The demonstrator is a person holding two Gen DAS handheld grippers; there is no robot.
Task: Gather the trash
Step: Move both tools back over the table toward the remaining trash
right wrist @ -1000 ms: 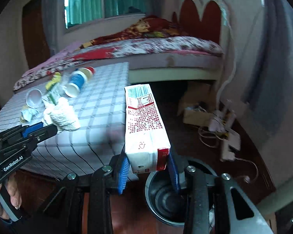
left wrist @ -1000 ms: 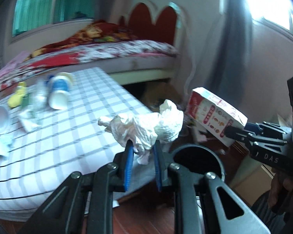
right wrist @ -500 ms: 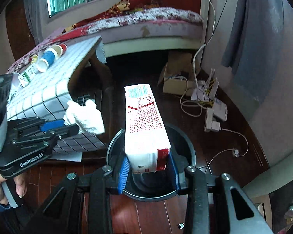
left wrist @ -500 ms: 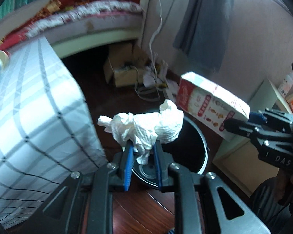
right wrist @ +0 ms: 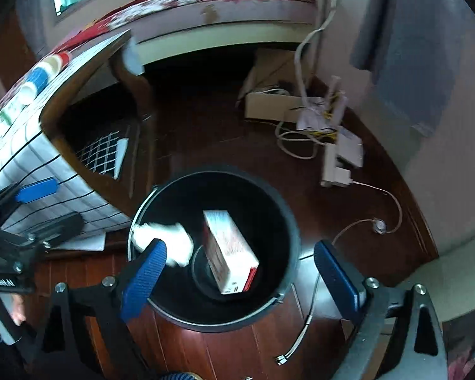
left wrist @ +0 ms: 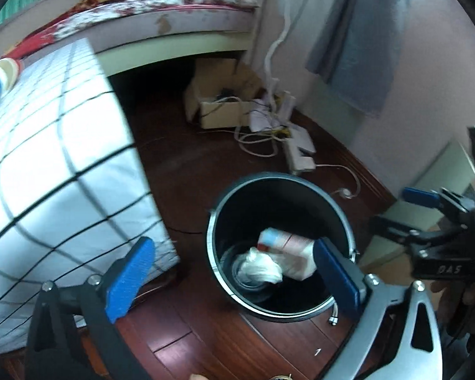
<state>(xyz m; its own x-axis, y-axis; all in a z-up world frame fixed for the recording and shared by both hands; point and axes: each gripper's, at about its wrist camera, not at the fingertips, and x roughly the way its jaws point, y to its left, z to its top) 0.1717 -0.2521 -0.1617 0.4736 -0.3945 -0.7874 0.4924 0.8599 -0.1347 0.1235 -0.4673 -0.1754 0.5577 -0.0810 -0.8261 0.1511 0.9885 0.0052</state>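
Observation:
A black round trash bin (left wrist: 269, 199) (right wrist: 215, 174) stands on the dark wood floor beside the table. Inside it lie a crumpled white tissue wad (left wrist: 259, 267) (right wrist: 174, 240) and a white-and-red carton (left wrist: 288, 243) (right wrist: 229, 250), the carton tilted. My left gripper (left wrist: 232, 243) hangs over the bin, its jaws opening wide with nothing between the blue pads. My right gripper (right wrist: 240, 247) is over the bin too, jaws opening, nothing gripped. Each gripper shows in the other's view: the right gripper (left wrist: 399, 210) at the right edge, the left gripper (right wrist: 52, 204) at the left edge.
A table with a checked cloth (left wrist: 47, 158) stands left of the bin, with cups (right wrist: 38, 79) on top. A cardboard box (left wrist: 221, 110), loose cables and a power strip (right wrist: 338, 158) lie on the floor behind. A bed (left wrist: 174, 6) and curtain (left wrist: 357, 38) are beyond.
Both grippers came down over the bin and opened. The tissue wad left the left gripper and the carton left the right; both now lie in the bin.

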